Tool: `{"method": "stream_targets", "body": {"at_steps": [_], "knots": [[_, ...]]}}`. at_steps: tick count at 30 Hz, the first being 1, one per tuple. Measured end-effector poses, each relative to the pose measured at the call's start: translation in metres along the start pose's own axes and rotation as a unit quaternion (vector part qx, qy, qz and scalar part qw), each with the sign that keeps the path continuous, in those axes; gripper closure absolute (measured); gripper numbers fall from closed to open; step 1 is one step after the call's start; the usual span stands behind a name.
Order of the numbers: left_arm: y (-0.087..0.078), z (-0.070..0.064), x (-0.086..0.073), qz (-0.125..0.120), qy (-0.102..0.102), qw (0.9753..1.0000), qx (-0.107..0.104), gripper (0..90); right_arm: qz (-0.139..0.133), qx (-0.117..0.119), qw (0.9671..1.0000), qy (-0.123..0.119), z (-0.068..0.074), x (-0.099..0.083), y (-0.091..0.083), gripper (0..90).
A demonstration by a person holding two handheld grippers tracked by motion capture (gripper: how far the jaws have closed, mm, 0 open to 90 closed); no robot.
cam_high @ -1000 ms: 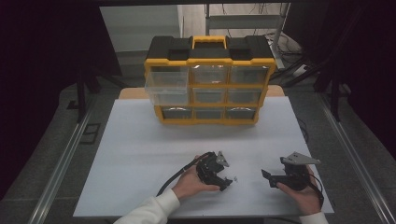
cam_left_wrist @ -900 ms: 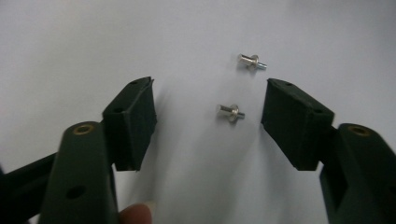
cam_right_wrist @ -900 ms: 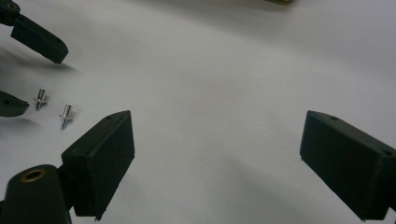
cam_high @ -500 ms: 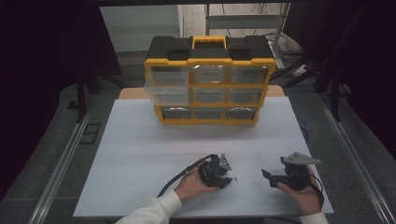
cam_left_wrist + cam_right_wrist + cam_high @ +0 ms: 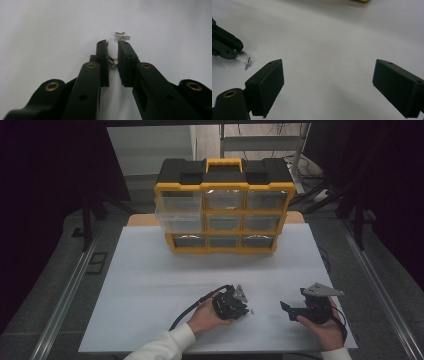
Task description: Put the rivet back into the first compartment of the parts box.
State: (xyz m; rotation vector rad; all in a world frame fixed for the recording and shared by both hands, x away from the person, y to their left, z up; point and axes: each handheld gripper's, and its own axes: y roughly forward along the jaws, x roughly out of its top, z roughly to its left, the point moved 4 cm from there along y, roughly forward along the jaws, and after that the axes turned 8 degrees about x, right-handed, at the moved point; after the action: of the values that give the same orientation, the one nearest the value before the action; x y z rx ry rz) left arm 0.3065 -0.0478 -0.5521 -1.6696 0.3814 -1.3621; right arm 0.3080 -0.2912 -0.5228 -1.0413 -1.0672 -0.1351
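Note:
My left gripper (image 5: 113, 42) is down on the white table sheet with its jaws nearly together. A small silver screw (image 5: 113, 61) sits across the narrow gap between them, touching both. A second small screw (image 5: 122, 35) lies on the sheet just past the fingertips. In the high view the left gripper (image 5: 245, 307) is at the front centre of the sheet and my right gripper (image 5: 289, 309) is to its right, pointing toward it. The right gripper (image 5: 327, 72) is wide open over bare sheet. The loose screw (image 5: 247, 62) lies off to its left, by the left gripper's tips (image 5: 229, 48).
A yellow and black drawer organizer (image 5: 225, 185) stands at the back of the white sheet (image 5: 150, 285). Its upper-left clear drawer (image 5: 177, 215) is pulled out toward me. Metal rails (image 5: 65, 305) run along both sides of the table.
The left hand and its gripper have shifted slightly to the right on the sheet. The right gripper has stayed where it was.

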Motion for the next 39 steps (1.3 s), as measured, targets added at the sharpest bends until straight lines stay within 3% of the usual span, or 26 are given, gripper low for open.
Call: {"method": "stream_targets", "body": {"at_steps": [13, 19, 25, 35, 39], "knots": [[-0.002, 0.002, -0.001, 0.003, -0.007, 0.9999, -0.01, 81.2, 0.0, 0.0, 1.0, 0.001, -0.001, 0.0, 0.0, 10.7], [-0.009, 0.007, 0.0, -0.01, -0.025, 0.9995, -0.019, 81.3, 0.0, 0.0, 1.0, 0.002, -0.001, 0.0, 0.0, 10.7], [-0.025, 0.019, -0.001, -0.021, -0.042, 0.9986, -0.022, 81.2, 0.0, 0.0, 1.0, 0.002, -0.001, 0.0, 0.0, 10.7], [-0.053, 0.037, -0.011, -0.036, -0.068, 0.997, -0.009, 81.3, 0.0, 0.0, 1.0, 0.003, -0.001, 0.0, 0.0, 10.7], [-0.073, 0.05, -0.02, -0.039, -0.081, 0.996, 0.002, 81.2, -0.001, 0.0, 1.0, 0.003, -0.001, 0.0, 0.0, 10.7]]}}
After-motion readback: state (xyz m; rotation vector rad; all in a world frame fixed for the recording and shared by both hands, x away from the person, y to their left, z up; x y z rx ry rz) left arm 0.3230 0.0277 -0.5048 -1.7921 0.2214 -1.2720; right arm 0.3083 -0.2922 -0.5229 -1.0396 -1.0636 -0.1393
